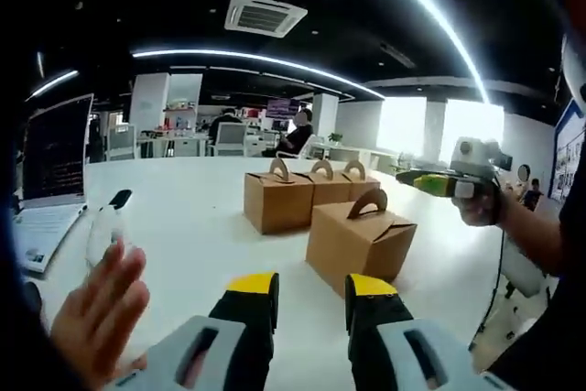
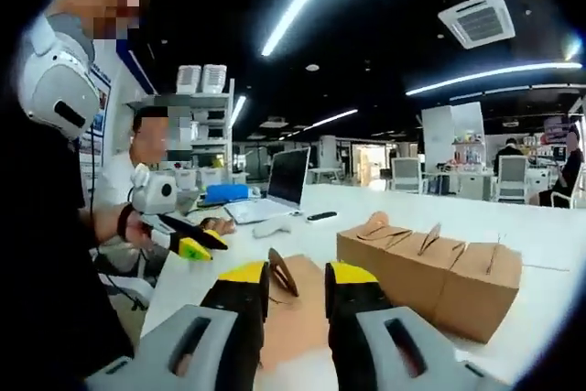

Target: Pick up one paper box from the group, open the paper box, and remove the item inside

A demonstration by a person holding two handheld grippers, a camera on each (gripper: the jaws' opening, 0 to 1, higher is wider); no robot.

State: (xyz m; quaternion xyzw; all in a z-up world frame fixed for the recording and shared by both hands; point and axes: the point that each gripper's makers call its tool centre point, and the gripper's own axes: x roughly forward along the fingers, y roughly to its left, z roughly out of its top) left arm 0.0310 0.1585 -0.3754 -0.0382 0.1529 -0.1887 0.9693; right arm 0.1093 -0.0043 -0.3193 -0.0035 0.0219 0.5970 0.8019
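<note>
Left gripper view, gripper: left gripper (image 1: 311,304) sits low in the view, jaws apart, nothing between them, above the table (image 1: 183,217).
Left gripper view, boxes: the near box (image 1: 359,243) stands alone just ahead of the jaws, handle up, flaps shut. Behind it is a row (image 1: 309,193) of three more boxes touching side to side.
Left gripper view, other stuff: right gripper (image 1: 430,182) is held up in the air at the right, well clear of the boxes; can't tell how its jaws stand from here. A hand (image 1: 96,313) hovers at lower left, with a laptop (image 1: 50,180) and a remote (image 1: 120,198) further back.
Right gripper view, gripper: right gripper (image 2: 295,295) has its jaws apart too, with the near box (image 2: 295,310) and its handle right in line with the gap, though not gripped as far as I can see.
Right gripper view, boxes: the row (image 2: 430,267) stands off to the right, all closed.
Right gripper view, left gripper: left gripper (image 2: 190,237) is at the left, yellow tips pointing in.
Contents: every box is shut, so no idea what's inside.
Progress: my guess is nothing has been picked yet.
Risk: thin cardboard, so a hard squeeze could crush a wall or tear the handle. Pushing in low could also just slide the near box into the row.
</note>
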